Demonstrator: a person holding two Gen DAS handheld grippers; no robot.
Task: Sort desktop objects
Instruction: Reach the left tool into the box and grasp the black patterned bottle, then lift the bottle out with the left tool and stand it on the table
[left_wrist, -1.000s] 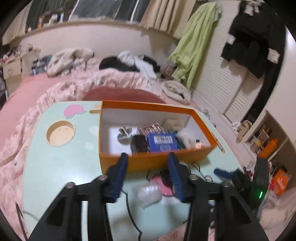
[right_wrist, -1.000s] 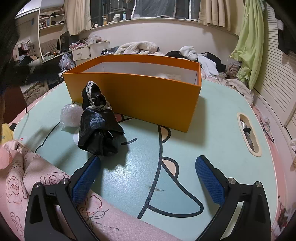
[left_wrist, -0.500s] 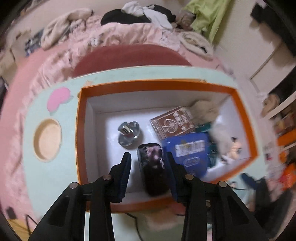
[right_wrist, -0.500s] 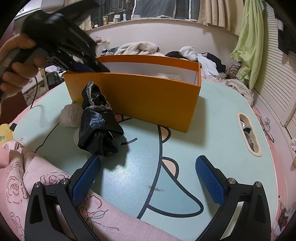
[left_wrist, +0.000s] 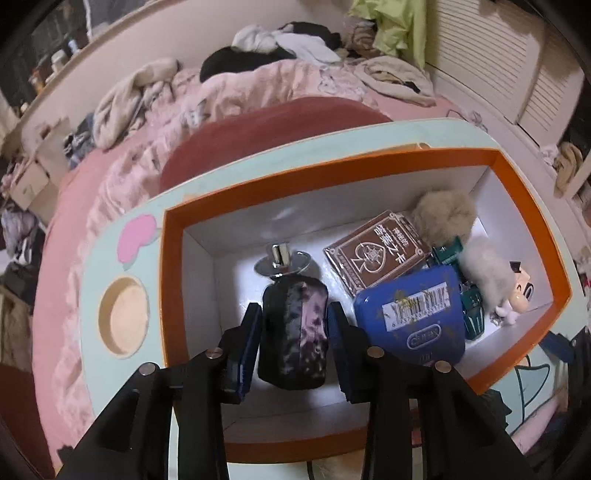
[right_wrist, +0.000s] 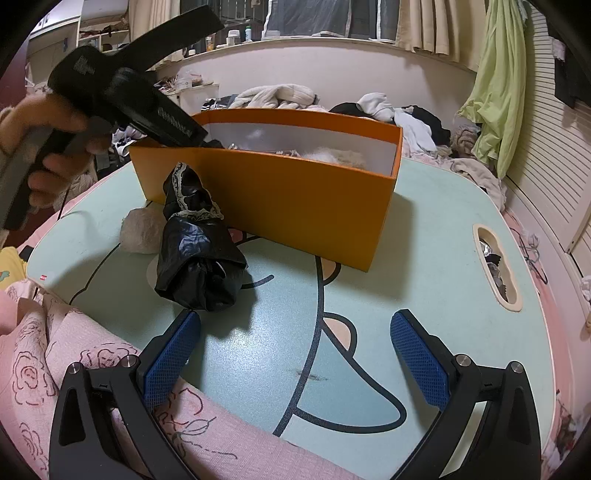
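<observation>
One dark pouch (left_wrist: 294, 334) stands upright, lengthwise between left gripper (left_wrist: 293, 345) fingers (left_wrist: 248, 341).

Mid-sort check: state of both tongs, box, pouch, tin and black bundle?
Left tongs: just been closing, now shut on dark pouch, inside orange box.
Dark pouch: in box, gripped by its sides.
Right tongs: open, empty, above table.
Orange box: upright, lidless.
Blue tin: closed, in box.
Black bundle: on table, against box's outer wall.
</observation>
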